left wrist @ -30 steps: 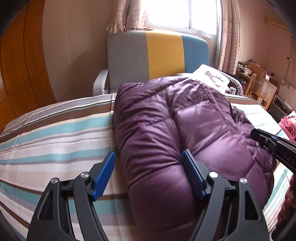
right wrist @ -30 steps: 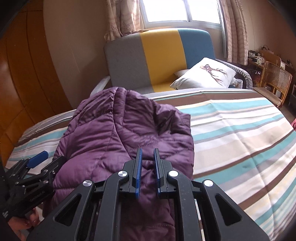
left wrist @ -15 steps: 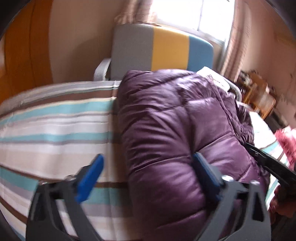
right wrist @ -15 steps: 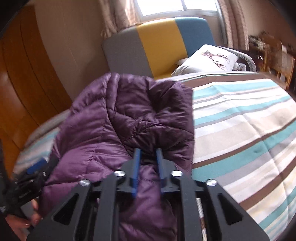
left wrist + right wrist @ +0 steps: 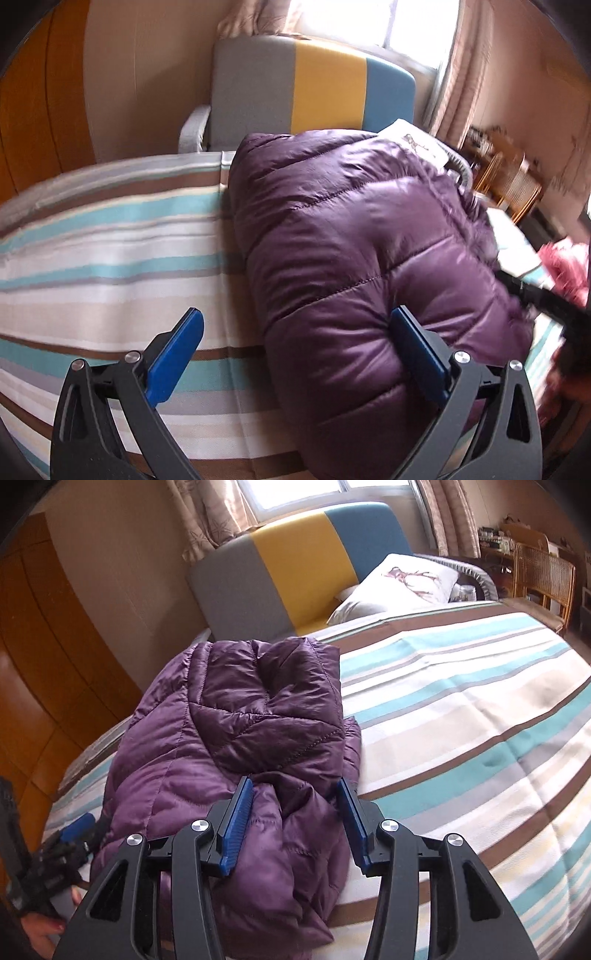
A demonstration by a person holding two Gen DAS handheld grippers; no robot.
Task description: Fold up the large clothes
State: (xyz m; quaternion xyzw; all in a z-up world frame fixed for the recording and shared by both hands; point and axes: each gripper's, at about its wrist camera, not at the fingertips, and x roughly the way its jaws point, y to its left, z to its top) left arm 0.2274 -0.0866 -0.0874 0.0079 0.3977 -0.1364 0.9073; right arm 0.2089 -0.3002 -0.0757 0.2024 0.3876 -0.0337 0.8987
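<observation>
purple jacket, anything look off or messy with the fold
Somewhat. In the right wrist view the purple jacket is folded into a bundle on the striped bed cover, but its near end bunches in loose, uneven wrinkles between the open jaws of the right hand-held gripper. No damage is visible.

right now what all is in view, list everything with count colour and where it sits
puffer jacket: 1, purple, bundled on the bed's near left part
bedsheet: 1, teal, brown and white stripes, covering the bed
sofa: 1, grey, yellow and blue, behind the bed under the window
pillow: 1, white with a deer print, on the sofa
rattan chair: 1, tan, far right
curtains: beige, beside the window
wardrobe: orange-brown wood, left wall
left claw: open, one pad against the jacket
right claw: open, straddling a jacket fold
</observation>
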